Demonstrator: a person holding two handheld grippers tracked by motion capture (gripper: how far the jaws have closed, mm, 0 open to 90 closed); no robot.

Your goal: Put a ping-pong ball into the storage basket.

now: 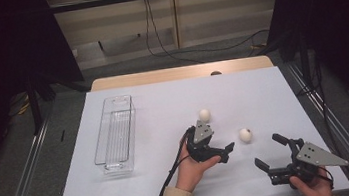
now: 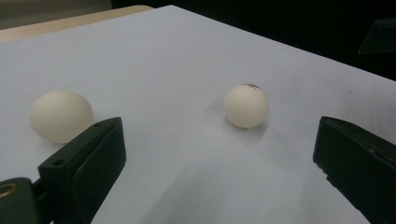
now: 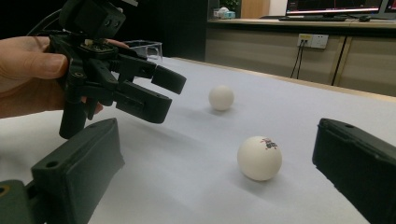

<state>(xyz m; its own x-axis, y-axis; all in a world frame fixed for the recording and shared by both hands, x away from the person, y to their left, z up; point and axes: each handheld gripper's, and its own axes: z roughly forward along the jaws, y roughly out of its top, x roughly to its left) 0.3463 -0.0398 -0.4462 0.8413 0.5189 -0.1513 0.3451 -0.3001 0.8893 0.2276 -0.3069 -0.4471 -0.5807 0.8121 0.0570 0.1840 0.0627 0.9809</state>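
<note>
I hold two grippers over the white table [image 1: 164,109], and the work in hand looks like picking up the two white balls, most likely to drop them into the clear bin [image 1: 115,135] at the left.

My left gripper [image 1: 227,152] points right, toward the marked ball [image 1: 245,135], which sits on the table between my two grippers. Its jaws are spread wide with nothing between them. In the left gripper view that marked ball [image 2: 246,105] lies ahead in the gap, nearer my right jaw's side than dead centre, and the plain ball [image 2: 61,115] sits off beyond my left jaw. In the high view the plain ball [image 1: 205,115] rests just beyond the left gripper, toward the far edge.

My right gripper [image 1: 269,153] waits near the front right corner, jaws also fully apart and empty, aimed at the same marked ball [image 3: 259,157].

To do this well, I judge that only one gripper should take the marked ball, or the two will crowd each other. I should slide the left one forward until the ball sits midway between the pads, keep the jaws low and level with the ball's widest part, and close slowly. A ball this light can squirt out or roll off if one pad touches first, so centring matters more than speed.
</note>
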